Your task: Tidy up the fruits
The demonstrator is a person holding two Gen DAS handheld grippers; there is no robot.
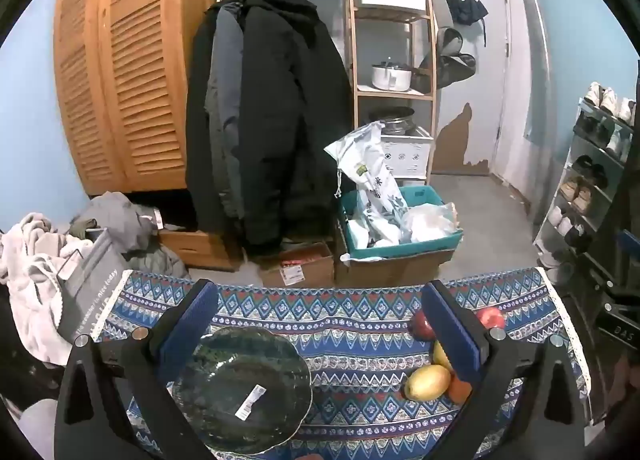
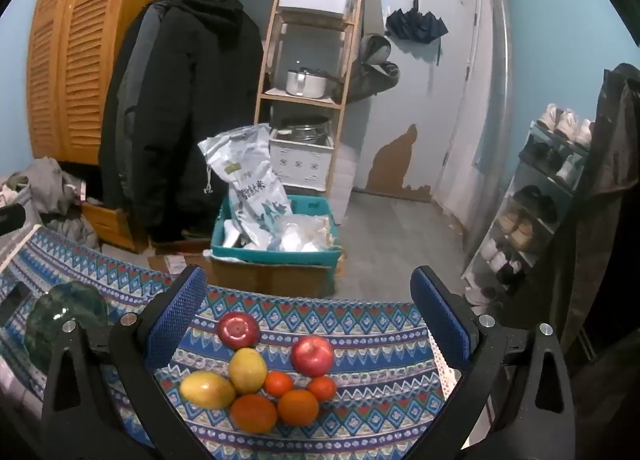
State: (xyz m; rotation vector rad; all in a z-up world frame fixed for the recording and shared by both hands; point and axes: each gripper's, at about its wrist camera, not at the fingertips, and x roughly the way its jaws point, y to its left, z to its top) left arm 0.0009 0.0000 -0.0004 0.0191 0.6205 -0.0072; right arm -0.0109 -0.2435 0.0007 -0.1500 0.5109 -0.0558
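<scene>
Hovering both tools over the counter [image 1: 360, 340], nothing gripped yet.

Left wrist view: left gripper [image 1: 316, 324] has its fingers [image 1: 188, 328] spread fully, released, nothing between the pads. It's angled down over the dark green glass plate [image 1: 244, 388], which lies flat on the patterned cloth and carries a white sticker. My guess is the plate is the destination, so I'm keeping this hand parked above it, ready to steady it or receive fruit. The fruit pile sits off to the right, partly hidden behind the right finger: one yellow mango [image 1: 427, 382] is clear, a red apple [image 1: 490, 317] shows beyond the finger, and an orange sliver is just beside the mango. Pile and plate are well apart, no fruit on the plate.

Right wrist view: right gripper [image 2: 310, 312] is also wide and released, empty. It's aimed down so the pile falls between the fingers, which is why I'd use this hand for picking. Cluster reads: two red apples at the back, the left one [image 2: 239, 330] and the right one [image 2: 312, 355]; two mangoes, upright one [image 2: 247, 370] touching the lying one [image 2: 207, 389]; small tangerines [image 2: 279, 384] in the middle; bigger oranges [image 2: 253, 412] nearest me. Most are touching, so pulling one may roll its neighbours. The plate edge is visible far left behind the left finger.

Judgement: task at the start, all fruit unsorted on the cloth. An outer apple looks like the easiest first grab.
</scene>
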